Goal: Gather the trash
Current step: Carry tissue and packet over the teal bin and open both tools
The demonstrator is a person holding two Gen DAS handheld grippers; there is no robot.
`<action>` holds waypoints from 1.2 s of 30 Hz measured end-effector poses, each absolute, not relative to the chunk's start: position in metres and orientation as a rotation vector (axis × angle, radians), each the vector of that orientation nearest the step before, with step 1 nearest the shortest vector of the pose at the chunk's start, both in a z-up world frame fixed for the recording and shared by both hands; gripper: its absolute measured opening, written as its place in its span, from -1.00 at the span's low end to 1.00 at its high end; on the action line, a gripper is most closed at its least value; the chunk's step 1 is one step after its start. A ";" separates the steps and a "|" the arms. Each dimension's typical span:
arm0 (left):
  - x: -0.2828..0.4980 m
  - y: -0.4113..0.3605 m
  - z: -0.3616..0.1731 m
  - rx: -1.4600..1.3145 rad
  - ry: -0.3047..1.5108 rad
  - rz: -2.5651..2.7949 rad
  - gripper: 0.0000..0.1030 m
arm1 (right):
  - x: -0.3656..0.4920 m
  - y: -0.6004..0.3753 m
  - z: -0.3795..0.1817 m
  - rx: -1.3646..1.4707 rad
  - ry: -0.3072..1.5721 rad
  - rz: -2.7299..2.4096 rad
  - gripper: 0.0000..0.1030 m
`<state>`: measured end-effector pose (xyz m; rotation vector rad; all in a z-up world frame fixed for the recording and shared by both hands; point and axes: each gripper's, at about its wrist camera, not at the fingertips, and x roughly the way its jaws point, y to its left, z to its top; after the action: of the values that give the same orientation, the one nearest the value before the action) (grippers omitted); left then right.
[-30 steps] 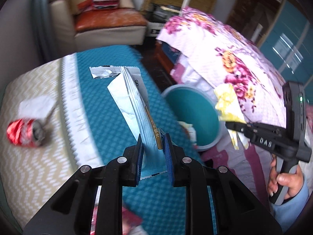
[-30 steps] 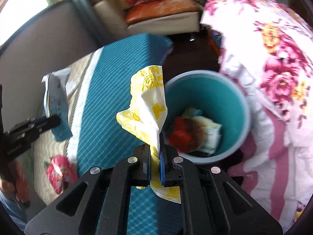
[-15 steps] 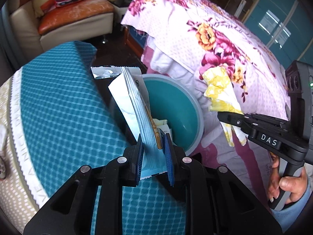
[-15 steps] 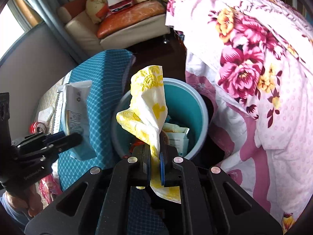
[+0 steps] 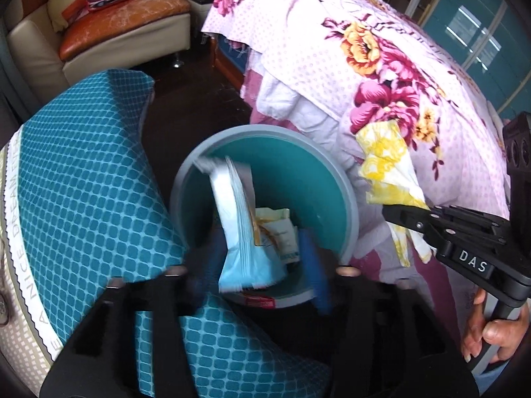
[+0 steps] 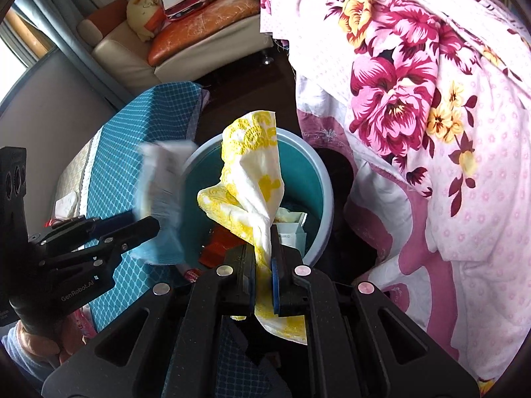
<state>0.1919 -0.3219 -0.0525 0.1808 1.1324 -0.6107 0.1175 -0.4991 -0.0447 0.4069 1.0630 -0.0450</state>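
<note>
Blurring with motion over the teal bin [image 5: 348, 179], left gripper [image 5: 257, 258] jaws spreading apart, one pale blue wrapper [image 5: 245, 232] sitting loose between them above the rim. Clamping one yellow-and-white napkin [image 6: 255, 179], right gripper [image 6: 264, 272] hanging over the bin's near edge. Hiding under the wrapper, several discarded packets [image 5: 282, 232], count unclear. Crowding both sides: teal quilt [image 5: 83, 199], floral bedspread [image 5: 381, 66].

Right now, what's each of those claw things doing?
Left gripper: open, blue-and-white packet dropping into the bin.
Right gripper: shut on yellow-and-white napkin.
</note>
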 end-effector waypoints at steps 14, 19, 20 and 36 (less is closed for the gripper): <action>0.189 -0.283 -0.051 0.126 1.151 -0.556 0.72 | 0.126 -0.488 -0.048 0.390 1.080 -0.036 -0.87; 0.186 -0.272 -0.054 0.114 1.170 -0.550 0.75 | 0.129 -0.484 -0.049 0.380 1.087 -0.036 -0.83; 0.184 -0.270 -0.055 0.113 1.174 -0.549 0.75 | 0.130 -0.483 -0.049 0.380 1.089 -0.037 -0.83; 0.177 -0.243 -0.056 0.054 1.193 -0.558 0.77 | 0.139 -0.466 -0.044 0.350 1.093 -0.082 0.35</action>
<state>0.1768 -0.2428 -0.0559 0.0539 1.1932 -0.5583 0.1388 -0.4664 -0.0442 0.3505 1.0934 -0.0821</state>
